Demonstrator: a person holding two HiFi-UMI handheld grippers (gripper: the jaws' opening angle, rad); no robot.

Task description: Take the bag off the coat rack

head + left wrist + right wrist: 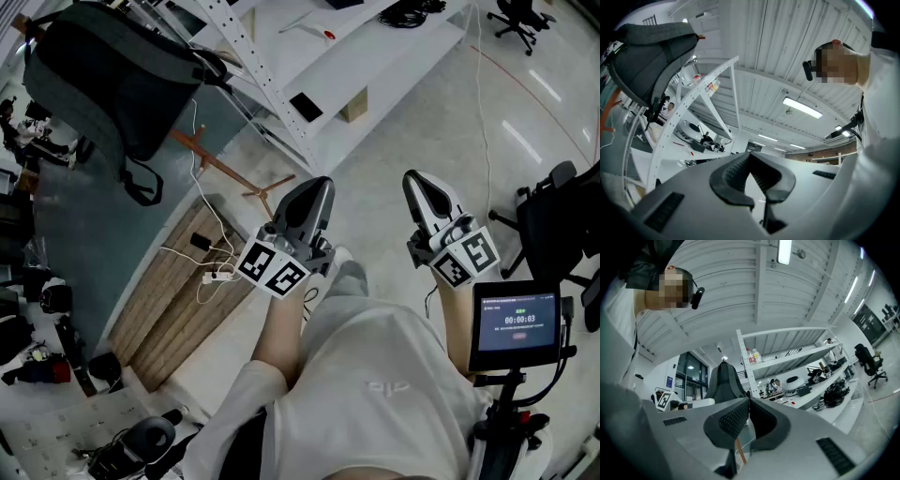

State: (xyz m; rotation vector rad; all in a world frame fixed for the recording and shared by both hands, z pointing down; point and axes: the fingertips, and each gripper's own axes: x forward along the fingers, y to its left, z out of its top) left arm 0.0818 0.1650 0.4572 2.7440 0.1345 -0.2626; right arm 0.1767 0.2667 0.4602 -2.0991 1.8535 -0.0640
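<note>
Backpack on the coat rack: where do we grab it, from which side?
Probably near the top of the backpack, where it hangs off the coat rack. It hangs upright from the pole's top, so a high grip lets you lift it straight off. Approach from the person's side. A carry loop can't be made out. Left gripper and right gripper are both shut and empty; open one first.

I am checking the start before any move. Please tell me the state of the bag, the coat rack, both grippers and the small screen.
bag: hanging on the coat rack, no gripper touching it.
coat rack: standing on its legs, carrying the bag.
left gripper: shut, nothing between the jaws.
right gripper: shut, nothing between the jaws.
screen: lit.
</note>
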